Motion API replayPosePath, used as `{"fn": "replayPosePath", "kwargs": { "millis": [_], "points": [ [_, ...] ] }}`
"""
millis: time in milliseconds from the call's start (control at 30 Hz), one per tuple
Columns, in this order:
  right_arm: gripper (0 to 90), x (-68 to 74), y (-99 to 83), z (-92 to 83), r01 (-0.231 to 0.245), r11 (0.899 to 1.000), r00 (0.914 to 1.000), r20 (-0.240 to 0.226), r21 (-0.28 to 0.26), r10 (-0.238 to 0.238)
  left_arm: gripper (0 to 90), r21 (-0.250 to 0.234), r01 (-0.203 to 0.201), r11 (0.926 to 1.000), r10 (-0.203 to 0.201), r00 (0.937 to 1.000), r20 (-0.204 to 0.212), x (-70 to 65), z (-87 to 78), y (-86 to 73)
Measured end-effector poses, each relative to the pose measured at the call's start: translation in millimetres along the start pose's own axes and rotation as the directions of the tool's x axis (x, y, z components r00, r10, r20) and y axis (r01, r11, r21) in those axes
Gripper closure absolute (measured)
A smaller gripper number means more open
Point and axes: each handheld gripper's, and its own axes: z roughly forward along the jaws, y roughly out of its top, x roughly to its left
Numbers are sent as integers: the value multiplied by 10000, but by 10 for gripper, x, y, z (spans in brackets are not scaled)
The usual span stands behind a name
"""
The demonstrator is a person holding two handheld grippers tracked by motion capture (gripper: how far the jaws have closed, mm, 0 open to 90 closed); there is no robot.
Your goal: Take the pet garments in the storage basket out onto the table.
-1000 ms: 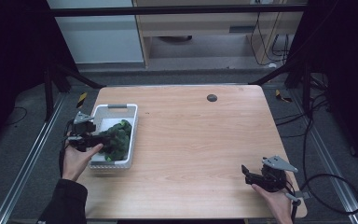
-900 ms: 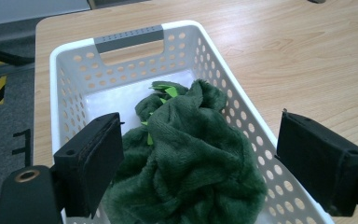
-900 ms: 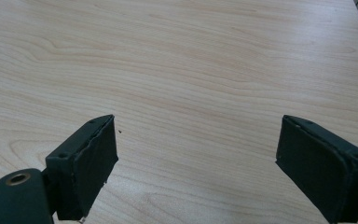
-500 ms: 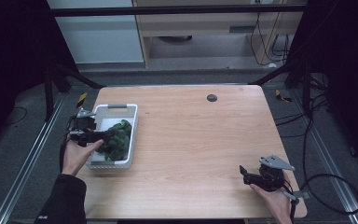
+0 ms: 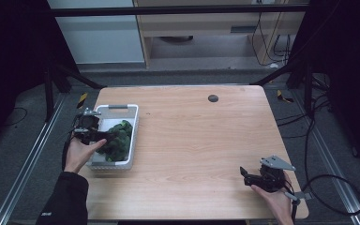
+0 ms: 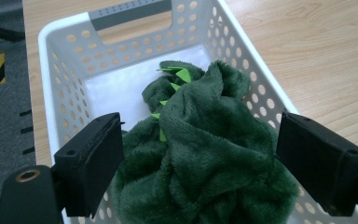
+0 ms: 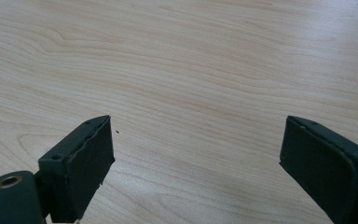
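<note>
A dark green plush cloth (image 5: 118, 139) lies bunched in a white perforated basket (image 5: 118, 108) at the table's left side. My left gripper (image 5: 101, 136) reaches in over the basket's left rim. In the left gripper view it (image 6: 205, 163) is open, its jaws standing wide on either side of the plush (image 6: 205, 135), which bulges between them; small bright green bits show in its folds. The basket wall (image 6: 65, 93) and grey handle are behind. My right gripper (image 5: 245, 177) is low over bare wood near the front right corner, open (image 7: 196, 163) with nothing between its jaws.
The wooden table (image 5: 201, 140) stretches between the two grippers. A small dark round spot (image 5: 213, 98) sits near its far edge. Dark floor, metal rails and cables surround the table; a cable trails off the right gripper past the front right corner.
The left gripper has shifted slightly toward the basket's far end, staying over the plush. The right gripper has drifted a little to the left.
</note>
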Motion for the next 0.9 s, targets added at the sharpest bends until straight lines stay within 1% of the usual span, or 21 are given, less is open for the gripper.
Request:
{"fn": "replayPosePath", "kwargs": {
  "millis": [33,100,200,233,300,400,433,500,667,767,800,900],
  "points": [
    [95,-2,0,1,12,10000,10000,-6,1,-12,140,76,-80,9999,80,10000,-5,6,12,0],
    [94,-8,-3,9,129,9999,9999,46,2,-129,141,128,-70,9999,69,10000,27,1,33,1],
    [93,-7,-8,15,123,9999,9999,55,64,-124,141,170,-52,9998,51,10000,71,-6,59,1],
    [92,-1,-8,15,56,9999,10000,4,106,-56,140,250,-106,9996,104,9999,76,-3,66,0],
    [90,-2,-11,25,132,9998,9999,27,137,-133,137,306,-128,9994,127,9999,26,3,80,-4],
    [88,-4,-11,32,169,9997,9999,4,167,-169,137,374,-68,9993,65,9999,83,3,105,-23],
    [87,-2,-10,33,152,9997,9999,-17,189,-152,137,426,-152,9990,148,9999,87,4,119,-28],
    [85,2,-9,33,77,9997,10000,-57,243,-76,135,486,-101,9988,95,9999,138,-10,143,-35],
    [81,-1,-15,46,118,9994,9999,-39,316,-117,129,632,-226,9977,207,9993,301,-48,209,-41],
    [79,-1,-17,52,136,9993,9999,-65,357,-134,122,686,-276,9973,256,9992,301,-62,232,-42],
    [78,2,-15,51,76,9992,9999,-90,395,-72,121,691,-240,9973,220,9993,296,-67,241,-41],
    [77,4,-16,56,145,9991,9999,-82,387,-142,119,867,-381,9955,354,9988,329,-75,262,-42]
  ]
}}
